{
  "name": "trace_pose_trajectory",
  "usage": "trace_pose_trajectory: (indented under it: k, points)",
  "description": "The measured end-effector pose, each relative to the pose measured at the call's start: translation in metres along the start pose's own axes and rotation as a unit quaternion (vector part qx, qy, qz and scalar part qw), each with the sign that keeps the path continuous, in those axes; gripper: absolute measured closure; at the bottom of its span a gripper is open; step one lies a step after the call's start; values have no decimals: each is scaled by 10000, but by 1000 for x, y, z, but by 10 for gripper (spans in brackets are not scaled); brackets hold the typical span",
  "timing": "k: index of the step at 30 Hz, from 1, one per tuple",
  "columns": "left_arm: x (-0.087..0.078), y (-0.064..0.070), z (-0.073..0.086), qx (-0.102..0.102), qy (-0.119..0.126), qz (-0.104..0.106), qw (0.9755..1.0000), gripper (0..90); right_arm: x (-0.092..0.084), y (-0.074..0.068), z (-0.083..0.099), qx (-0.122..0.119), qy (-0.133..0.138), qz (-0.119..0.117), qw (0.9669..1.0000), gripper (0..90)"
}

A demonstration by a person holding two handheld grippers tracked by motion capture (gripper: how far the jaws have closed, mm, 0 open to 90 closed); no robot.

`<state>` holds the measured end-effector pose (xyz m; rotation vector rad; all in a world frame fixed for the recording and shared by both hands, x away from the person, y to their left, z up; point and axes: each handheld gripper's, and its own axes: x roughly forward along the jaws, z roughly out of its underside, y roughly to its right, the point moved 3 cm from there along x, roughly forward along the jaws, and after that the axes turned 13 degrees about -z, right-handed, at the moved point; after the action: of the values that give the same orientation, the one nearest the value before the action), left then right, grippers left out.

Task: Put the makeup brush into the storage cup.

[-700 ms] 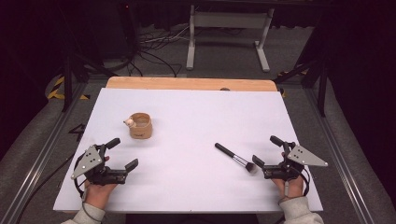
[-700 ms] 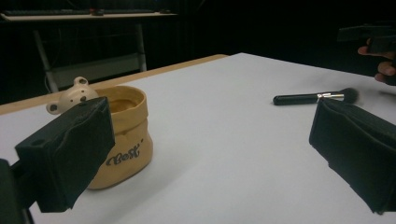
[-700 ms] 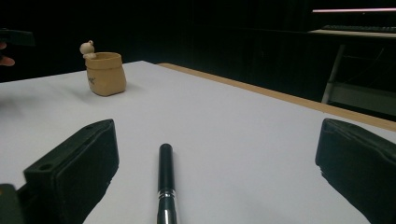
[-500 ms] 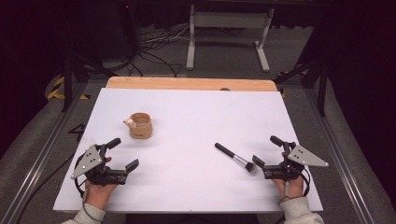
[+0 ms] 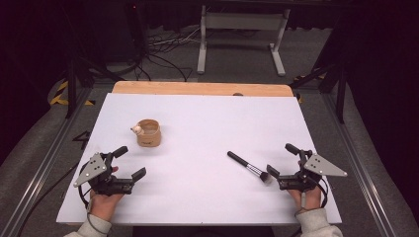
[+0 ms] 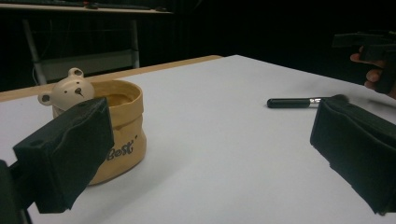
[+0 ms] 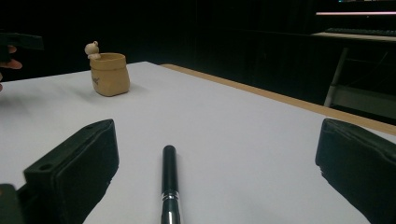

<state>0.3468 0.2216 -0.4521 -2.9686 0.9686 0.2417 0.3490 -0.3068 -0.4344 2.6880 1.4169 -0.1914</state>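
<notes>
A tan sack-shaped pot [image 5: 148, 133] with a small bear head on its rim stands on the left half of the white table [image 5: 207, 118]. A black-handled makeup brush [image 5: 247, 167] lies flat right of centre, bristles toward my right gripper [image 5: 281, 159]. That gripper rests open near the front right; in the right gripper view the brush [image 7: 169, 182] lies between its wide-apart jaws, untouched. My left gripper [image 5: 130, 161] rests open at the front left, a little in front of the pot. In the left gripper view the pot [image 6: 119, 126] stands just past the left jaw, and the brush [image 6: 299, 101] lies farther off.
A wooden board edge [image 5: 197, 89] runs along the table's far side. Metal rails [image 5: 44, 168] flank the table. Beyond it, a metal stand [image 5: 239, 34] and cables [image 5: 163, 47] sit on the dark floor. Open white surface spans the middle of the table.
</notes>
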Motion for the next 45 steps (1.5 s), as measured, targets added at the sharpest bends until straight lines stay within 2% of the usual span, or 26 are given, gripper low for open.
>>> trace_pose_trajectory:
  k: [4, 7, 13, 22, 28, 32, 35, 37, 42, 43, 45]
  points:
    - [0, 0, 0, -33, -18, -26, 10000, 1, 1, 0, -1, -97, -3, -26, 9999, 0]
    - [0, -1, 0, -17, -36, -21, 10000, 1, 5, -2, -4, -50, -82, -147, 9998, 0]
    - [-1, 0, 0, -7, -38, -35, 10000, 1, 11, -2, -19, -139, 11, -236, 9996, 0]
    - [-3, -1, -2, -34, -4, -45, 10000, 1, 30, -4, -35, -170, -135, -463, 9987, 0]
    - [-4, 0, -2, -66, 27, -14, 10000, 0, 40, -8, -46, -457, -167, -805, 9956, 0]
    - [-5, -1, -3, -41, 64, -46, 10000, 0, 44, -8, -51, -432, -239, -887, 9948, 0]
    - [-5, 0, -4, -37, 87, -46, 9999, 0, 44, -8, -57, -410, -339, -760, 9957, 1]
    - [-5, 0, -4, -15, 90, -53, 9999, 0, 44, -8, -59, -368, -364, -791, 9955, 3]
    - [-4, 1, -5, 1, 117, -21, 9999, 0, 48, -6, -64, -249, -579, -877, 9942, 9]
    - [-4, 1, -6, 14, 127, -11, 9999, 0, 49, -4, -67, -191, -679, -948, 9930, 32]
    - [-4, 1, -6, 27, 103, -14, 9999, 0, 51, -3, -69, -181, -808, -938, 9921, 35]
